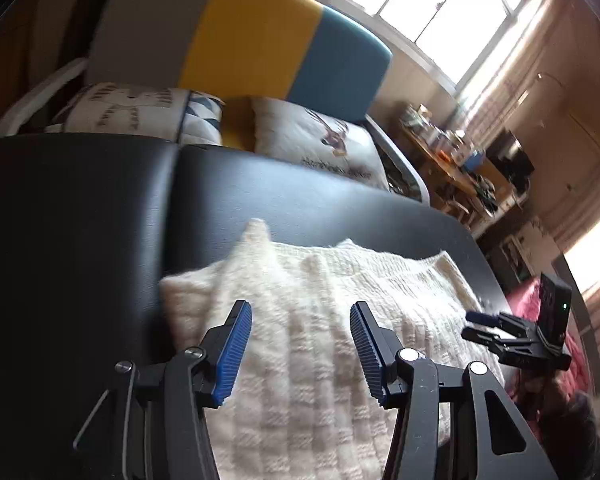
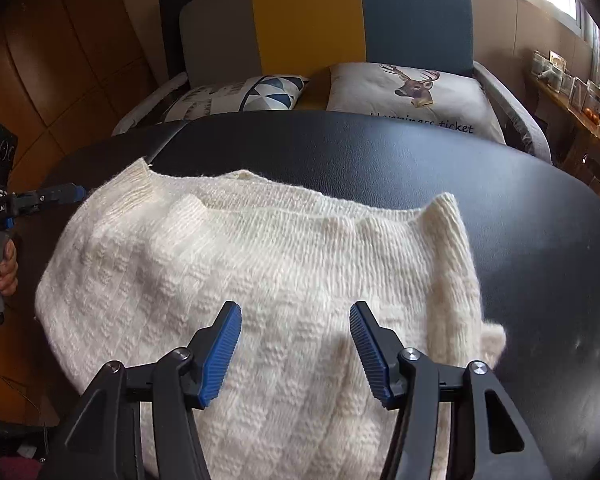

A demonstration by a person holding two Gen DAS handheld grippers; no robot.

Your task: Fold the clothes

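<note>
A cream knitted sweater (image 2: 260,264) lies folded on a black padded table (image 2: 520,240); it also fills the lower middle of the left wrist view (image 1: 320,320). Its far corners stick up a little. My left gripper (image 1: 300,348) hangs above the sweater, jaws apart, nothing between the blue pads. My right gripper (image 2: 296,352) hovers over the sweater's near part, also open and empty. The right gripper shows at the right edge of the left wrist view (image 1: 484,322), and the left gripper at the left edge of the right wrist view (image 2: 56,196), held by a hand (image 2: 6,272).
Behind the table stands a grey, yellow and blue sofa (image 2: 320,16) with a deer cushion (image 2: 412,92) and a patterned cushion (image 2: 240,96). A cluttered wooden shelf (image 1: 456,160) runs under the bright window (image 1: 440,4). Bare black table surface (image 1: 80,220) lies left of and beyond the sweater.
</note>
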